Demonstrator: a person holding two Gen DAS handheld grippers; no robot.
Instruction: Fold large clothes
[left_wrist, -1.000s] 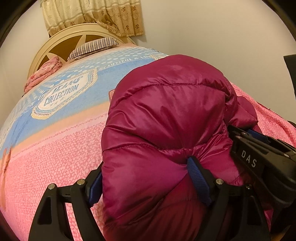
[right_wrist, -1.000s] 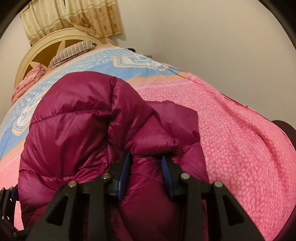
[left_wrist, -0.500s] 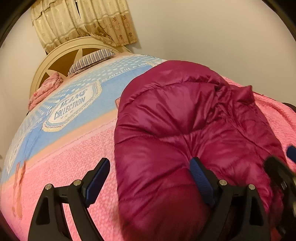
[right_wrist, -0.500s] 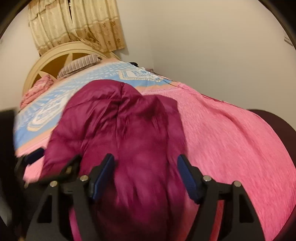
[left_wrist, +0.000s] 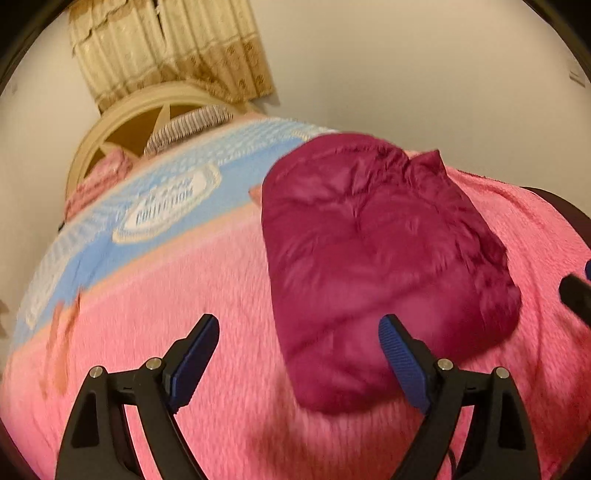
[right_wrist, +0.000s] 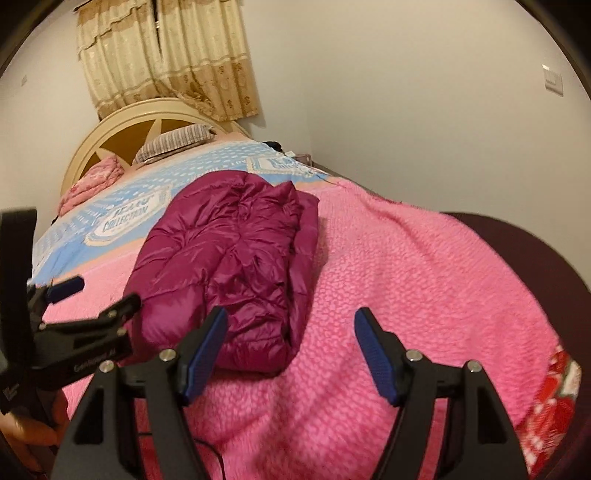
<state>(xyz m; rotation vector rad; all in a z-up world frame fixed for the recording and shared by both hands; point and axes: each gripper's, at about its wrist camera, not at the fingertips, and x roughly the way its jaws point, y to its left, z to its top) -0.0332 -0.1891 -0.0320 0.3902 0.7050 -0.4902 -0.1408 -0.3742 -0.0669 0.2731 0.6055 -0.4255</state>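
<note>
- Left gripper (left_wrist: 299, 354): jaws spread wide, holding nothing.
- Right gripper (right_wrist: 290, 350): jaws spread wide, holding nothing.
- Magenta puffer jacket (right_wrist: 229, 266): folded bundle lying on the pink blanket (right_wrist: 424, 280), mid-bed, just beyond both grippers.

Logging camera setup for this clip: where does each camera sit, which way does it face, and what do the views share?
Left wrist: on the left gripper, looking along its open fingers over the bed toward the headboard; the folded jacket lies ahead-right.
Right wrist: on the right gripper, fingers open, same heading; the left gripper shows at its left edge.
Shared: jacket, bed, headboard, curtain.
</note>
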